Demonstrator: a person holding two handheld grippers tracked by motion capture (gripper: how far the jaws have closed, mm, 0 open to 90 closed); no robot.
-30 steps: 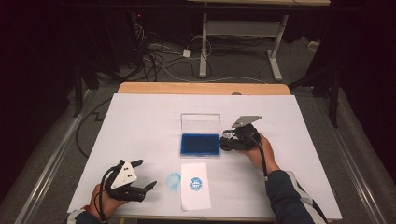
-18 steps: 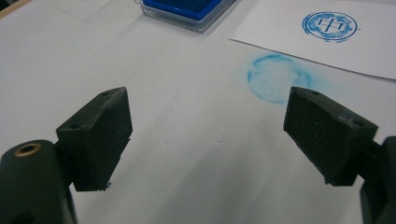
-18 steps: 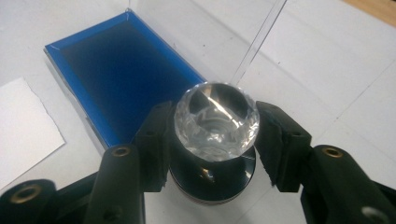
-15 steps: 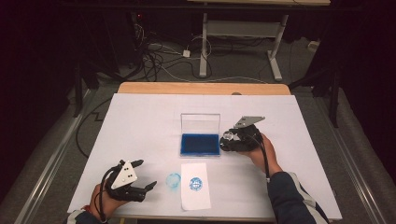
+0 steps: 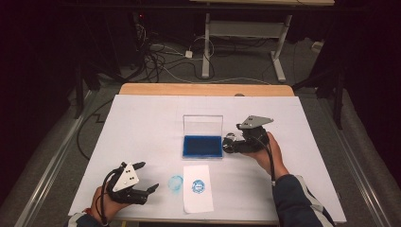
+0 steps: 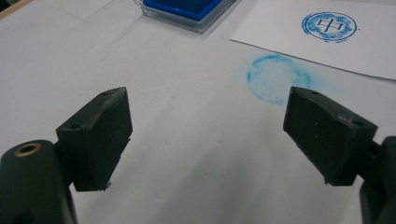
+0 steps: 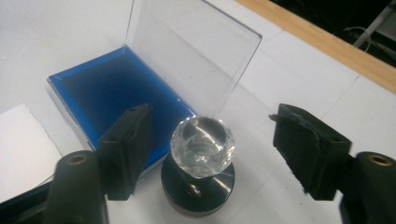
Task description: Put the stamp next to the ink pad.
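- The right hand-held gripper (image 5: 232, 143) is just right of the ink pad (image 5: 203, 146). Its jaws have just been opening and now stand wide.
- The stamp (image 7: 201, 170) stands upright on the table (image 5: 142, 123) between those jaws, touched by neither. Its clear faceted knob is on top of a dark round base.
- The stamp is just beside the ink pad's right edge; whether the base touches the case I cannot tell.
- The ink pad's clear lid (image 7: 196, 56) is raised at the far side, and the blue pad lies open.
- The left hand-held gripper (image 5: 144, 178) rests low at the near left of the table, its jaws wide apart with nothing between them.
- Just ahead of it is a faint blue ring (image 6: 275, 77) on the table.
- Beside the ring lies a paper (image 5: 197, 187) with a sharp blue seal print (image 6: 328, 26).
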